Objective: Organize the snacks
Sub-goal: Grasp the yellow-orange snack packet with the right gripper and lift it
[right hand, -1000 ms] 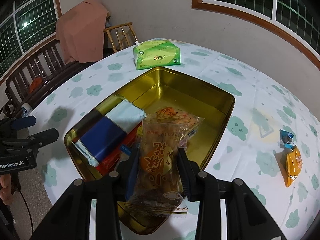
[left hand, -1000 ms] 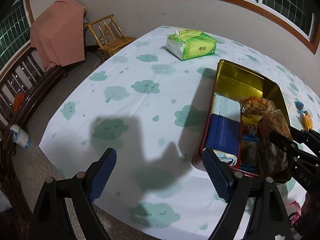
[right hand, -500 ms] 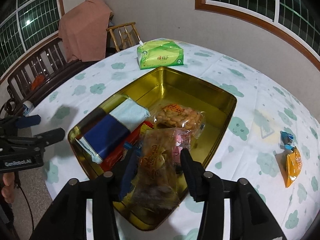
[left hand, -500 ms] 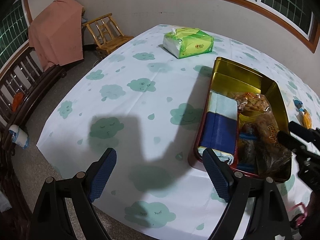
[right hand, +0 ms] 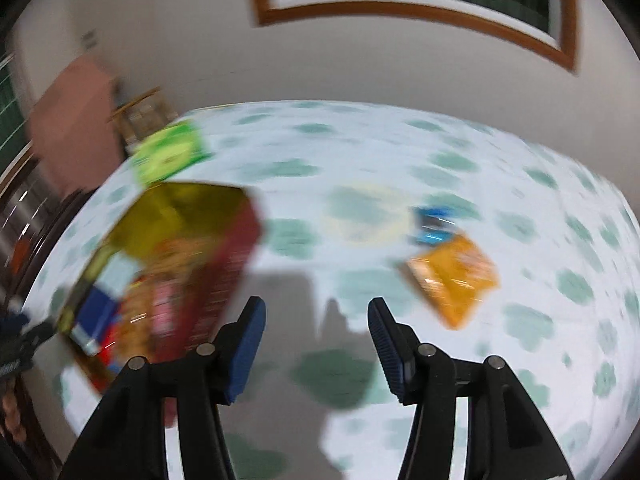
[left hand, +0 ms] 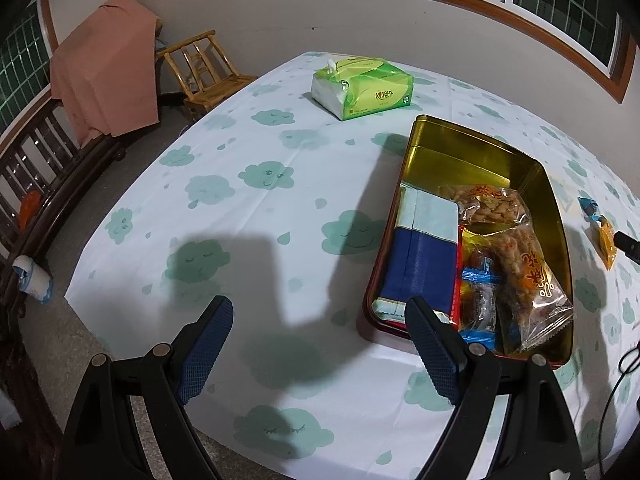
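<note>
A gold tin (left hand: 476, 148) with red outer walls (right hand: 232, 256) holds several snacks: a blue-and-white box (left hand: 424, 248), a clear bag of orange crackers (left hand: 528, 276) and small blue-wrapped sweets (left hand: 478, 280). On the cloth to the tin's right lie an orange packet (right hand: 456, 276) (left hand: 607, 242) and a small blue sweet (right hand: 434, 224) (left hand: 588, 203). My right gripper (right hand: 316, 316) hangs over bare cloth between tin and orange packet, its jaws opening with nothing between them; the view is blurred. My left gripper (left hand: 320, 320) stands open and empty at the tin's near left corner.
A green tissue pack (left hand: 362, 88) sits at the far side of the cloud-print tablecloth (left hand: 240, 200). A wooden chair (left hand: 204, 68), a pink cloth over furniture (left hand: 104, 84) and a dark bench (left hand: 36, 184) stand past the table's left edge.
My right gripper let go of the cracker bag, which now lies in the tin, then swung right over the cloth toward the orange packet. The left gripper has not moved.
</note>
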`<state>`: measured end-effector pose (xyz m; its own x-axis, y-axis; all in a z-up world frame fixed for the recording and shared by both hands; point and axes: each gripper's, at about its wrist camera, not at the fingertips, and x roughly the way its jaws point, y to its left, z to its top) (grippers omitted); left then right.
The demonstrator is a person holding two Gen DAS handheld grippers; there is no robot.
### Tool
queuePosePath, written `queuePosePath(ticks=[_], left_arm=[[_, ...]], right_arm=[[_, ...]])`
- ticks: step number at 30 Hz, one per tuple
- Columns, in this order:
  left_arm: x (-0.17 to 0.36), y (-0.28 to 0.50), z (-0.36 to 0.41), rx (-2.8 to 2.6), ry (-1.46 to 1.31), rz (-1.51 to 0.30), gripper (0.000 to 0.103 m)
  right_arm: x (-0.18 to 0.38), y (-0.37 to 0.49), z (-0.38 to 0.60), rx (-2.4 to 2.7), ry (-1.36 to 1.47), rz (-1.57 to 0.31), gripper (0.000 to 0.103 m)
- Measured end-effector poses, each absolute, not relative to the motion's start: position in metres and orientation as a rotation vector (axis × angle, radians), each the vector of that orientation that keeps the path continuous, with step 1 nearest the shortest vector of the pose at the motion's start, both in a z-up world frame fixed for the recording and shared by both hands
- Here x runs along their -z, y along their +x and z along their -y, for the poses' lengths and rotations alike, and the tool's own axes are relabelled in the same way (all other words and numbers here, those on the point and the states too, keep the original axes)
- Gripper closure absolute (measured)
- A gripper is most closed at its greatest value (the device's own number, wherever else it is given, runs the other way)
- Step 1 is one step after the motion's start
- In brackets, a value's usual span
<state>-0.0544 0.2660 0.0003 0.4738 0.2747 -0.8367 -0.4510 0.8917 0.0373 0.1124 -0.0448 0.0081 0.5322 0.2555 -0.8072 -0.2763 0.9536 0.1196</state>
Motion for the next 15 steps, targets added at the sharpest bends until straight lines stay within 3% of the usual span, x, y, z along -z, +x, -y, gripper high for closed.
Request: queuePosePath(ticks=[15], left_arm=[[0.001,-0.049,-0.266,-0.457,-0.206,-0.98,0.017]], right_arm=[[0.025,0.195,0.119,-0.048,0.367,-1.152,0.048]])
